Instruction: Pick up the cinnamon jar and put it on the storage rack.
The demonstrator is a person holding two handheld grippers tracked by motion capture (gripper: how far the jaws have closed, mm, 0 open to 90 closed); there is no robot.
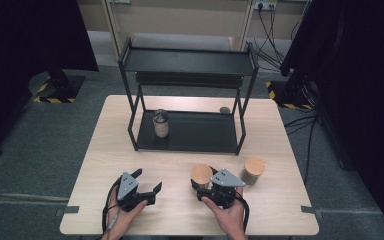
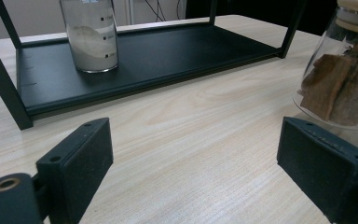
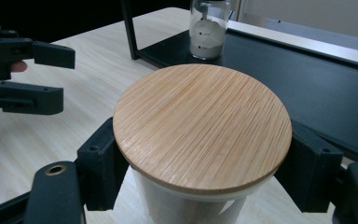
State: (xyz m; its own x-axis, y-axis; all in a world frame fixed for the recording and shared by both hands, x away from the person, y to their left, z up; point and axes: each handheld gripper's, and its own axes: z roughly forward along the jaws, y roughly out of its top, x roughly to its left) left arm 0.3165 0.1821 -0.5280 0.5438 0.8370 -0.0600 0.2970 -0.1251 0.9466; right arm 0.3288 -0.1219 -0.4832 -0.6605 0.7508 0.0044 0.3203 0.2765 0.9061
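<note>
**Right gripper clamped on wooden-lidded jar, rack shelf ahead**

The right gripper (image 1: 206, 184) was pinched on the round glass jar with the pale bamboo lid (image 3: 202, 126); in the right gripper view both black pads pressed the jar's wall just under the lid, one on each side. The jar stood upright on the light wooden table (image 1: 105, 150), near its front edge, long axis vertical, directly in front of the right hand (image 1: 227, 215).

The left gripper (image 1: 147, 186) rested on the table well left of the jar, jaws spread, nothing between them.

The black metal two-tier rack (image 1: 187, 62) stood farther back on the table. Its lower shelf (image 2: 168, 56) held one clear jar of pale powder (image 2: 90, 35) at its left end; the rest of it was bare.

A second wooden-lidded jar holding brown bark-like pieces (image 1: 253, 170) stood just right of the right gripper, apart from it.

Judgement: the shelf lay straight ahead of the held jar, and the right hand was the nearer one. A lift and forward carry would have needed to clear the shelf's front lip.
</note>
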